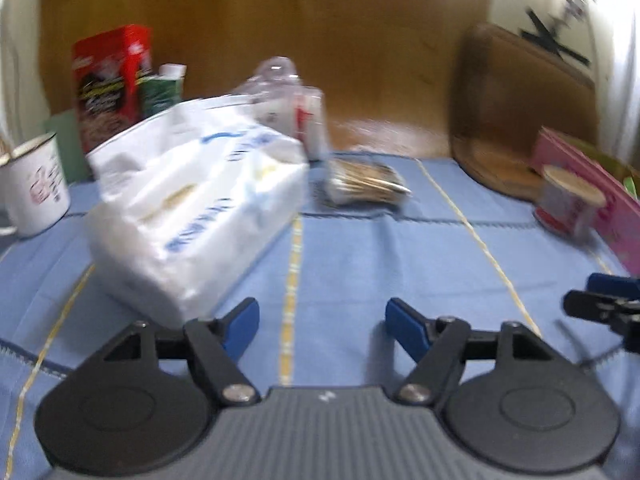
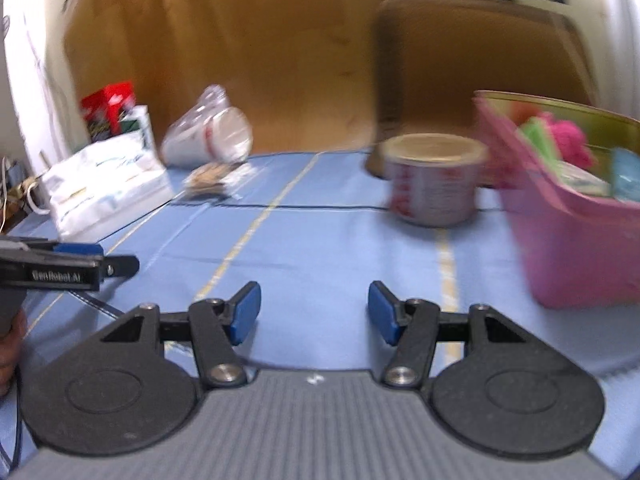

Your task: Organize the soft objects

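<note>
A white soft tissue pack (image 1: pixel 192 208) with blue print lies on the blue tablecloth (image 1: pixel 360 256), just ahead and left of my left gripper (image 1: pixel 322 326), which is open and empty. The pack also shows far left in the right wrist view (image 2: pixel 104 188). A pink basket (image 2: pixel 576 224) at the right holds soft pink, green and blue items (image 2: pixel 568 140). My right gripper (image 2: pixel 314 312) is open and empty above the cloth, left of the basket. The views are blurred.
A white mug (image 1: pixel 34 184), a red box (image 1: pixel 108 80) and a green carton (image 1: pixel 162 88) stand back left. A bagged stack of cups (image 2: pixel 212 136) and a small packet (image 1: pixel 364 182) lie mid-table. A round tin (image 2: pixel 434 180) stands by a wooden chair back (image 2: pixel 472 60).
</note>
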`<control>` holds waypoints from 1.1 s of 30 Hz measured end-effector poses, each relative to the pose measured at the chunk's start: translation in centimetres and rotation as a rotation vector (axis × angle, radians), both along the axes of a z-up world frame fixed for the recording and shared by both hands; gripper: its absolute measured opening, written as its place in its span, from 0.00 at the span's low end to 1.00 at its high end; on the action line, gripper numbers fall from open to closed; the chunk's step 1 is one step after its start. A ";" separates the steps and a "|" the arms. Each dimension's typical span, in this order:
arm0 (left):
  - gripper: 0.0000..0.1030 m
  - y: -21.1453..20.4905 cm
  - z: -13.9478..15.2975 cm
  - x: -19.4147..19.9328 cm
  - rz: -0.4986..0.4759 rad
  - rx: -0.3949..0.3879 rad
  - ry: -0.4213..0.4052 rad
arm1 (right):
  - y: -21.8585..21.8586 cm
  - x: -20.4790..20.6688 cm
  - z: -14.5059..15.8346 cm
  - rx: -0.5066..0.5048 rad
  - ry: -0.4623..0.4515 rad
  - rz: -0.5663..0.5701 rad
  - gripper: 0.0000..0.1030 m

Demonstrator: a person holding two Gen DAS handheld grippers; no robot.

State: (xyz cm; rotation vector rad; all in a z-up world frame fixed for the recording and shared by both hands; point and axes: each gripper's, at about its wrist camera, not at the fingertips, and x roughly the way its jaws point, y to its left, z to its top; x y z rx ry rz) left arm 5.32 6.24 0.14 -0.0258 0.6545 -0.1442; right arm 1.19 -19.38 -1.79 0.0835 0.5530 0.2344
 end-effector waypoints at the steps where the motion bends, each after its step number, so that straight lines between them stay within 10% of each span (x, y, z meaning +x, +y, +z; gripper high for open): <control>1: 0.72 0.3 0.0 0.0 0.003 -0.022 -0.003 | 0.7 0.9 0.1 -0.009 -0.002 0.015 0.60; 17: 0.77 1.4 -0.1 0.1 0.030 -0.108 -0.017 | 9.9 16.0 0.6 0.031 0.083 0.085 0.63; 20: 0.77 1.5 -0.1 0.1 0.029 -0.117 -0.017 | 9.3 15.5 0.5 0.057 0.088 0.093 0.24; 33: 0.89 0.6 0.0 0.0 -0.006 -0.071 -0.004 | 3.0 5.1 0.6 0.044 0.076 0.119 0.19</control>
